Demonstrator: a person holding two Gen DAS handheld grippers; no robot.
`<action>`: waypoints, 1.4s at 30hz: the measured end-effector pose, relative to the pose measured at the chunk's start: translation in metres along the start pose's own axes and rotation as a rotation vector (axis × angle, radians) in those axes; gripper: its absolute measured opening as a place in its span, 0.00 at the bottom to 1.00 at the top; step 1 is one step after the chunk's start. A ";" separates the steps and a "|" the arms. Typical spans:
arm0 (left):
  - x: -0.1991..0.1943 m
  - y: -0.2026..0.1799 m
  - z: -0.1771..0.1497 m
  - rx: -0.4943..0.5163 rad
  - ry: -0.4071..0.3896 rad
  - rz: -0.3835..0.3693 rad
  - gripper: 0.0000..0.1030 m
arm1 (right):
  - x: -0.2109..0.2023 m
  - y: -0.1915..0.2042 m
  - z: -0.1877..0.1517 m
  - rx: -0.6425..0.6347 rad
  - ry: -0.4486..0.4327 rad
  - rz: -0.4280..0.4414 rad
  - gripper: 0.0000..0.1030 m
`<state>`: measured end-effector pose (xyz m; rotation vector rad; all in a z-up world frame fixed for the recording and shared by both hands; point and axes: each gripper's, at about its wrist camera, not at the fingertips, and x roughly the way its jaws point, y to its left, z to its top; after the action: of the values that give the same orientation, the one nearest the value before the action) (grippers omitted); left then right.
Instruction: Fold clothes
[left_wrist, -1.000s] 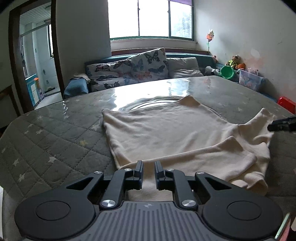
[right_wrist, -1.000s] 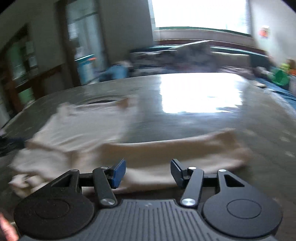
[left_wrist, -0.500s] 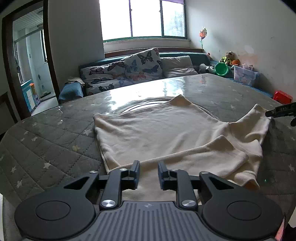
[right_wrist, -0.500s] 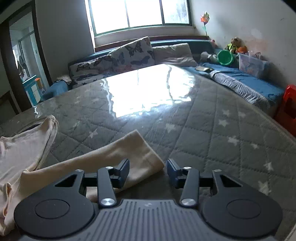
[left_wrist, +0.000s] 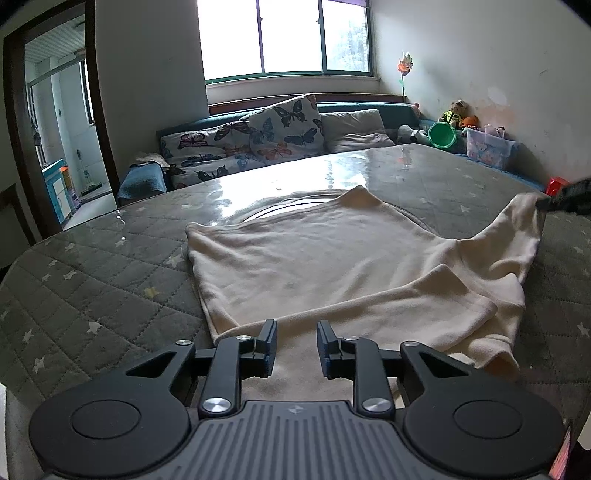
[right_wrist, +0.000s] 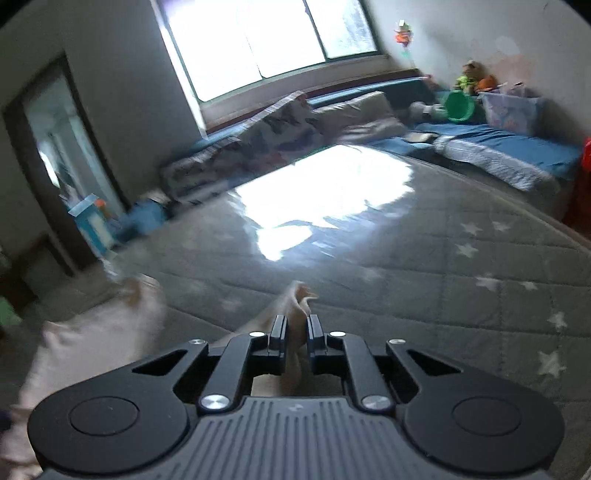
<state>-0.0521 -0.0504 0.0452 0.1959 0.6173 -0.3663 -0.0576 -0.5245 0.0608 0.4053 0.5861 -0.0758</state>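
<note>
On the quilted grey table cover a cream long-sleeved top lies spread, body flat, hem toward the far left. Left gripper sits low over the near edge of the garment, jaws parted by a moderate gap, nothing between them; cloth lies beneath and just ahead of the fingers. A near sleeve is folded across the body. Bare cover lies open to the left and along the far side. At the right, the far sleeve is lifted off the table. Right gripper is clamped on that sleeve's cuff, jaws nearly together with cloth pinched between; its view is motion-blurred. Table surface ahead of it is open.
</note>
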 end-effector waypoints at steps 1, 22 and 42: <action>0.000 0.000 0.000 -0.001 0.000 0.000 0.25 | -0.006 0.005 0.003 0.008 -0.003 0.039 0.09; -0.018 0.018 -0.021 -0.047 -0.052 0.016 0.41 | -0.036 0.158 -0.006 -0.356 -0.030 0.311 0.11; -0.014 0.017 -0.023 -0.052 -0.025 0.028 0.41 | 0.039 0.129 -0.061 -0.514 0.143 0.056 0.12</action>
<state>-0.0685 -0.0238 0.0364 0.1500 0.5979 -0.3253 -0.0333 -0.3808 0.0382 -0.0738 0.7088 0.1579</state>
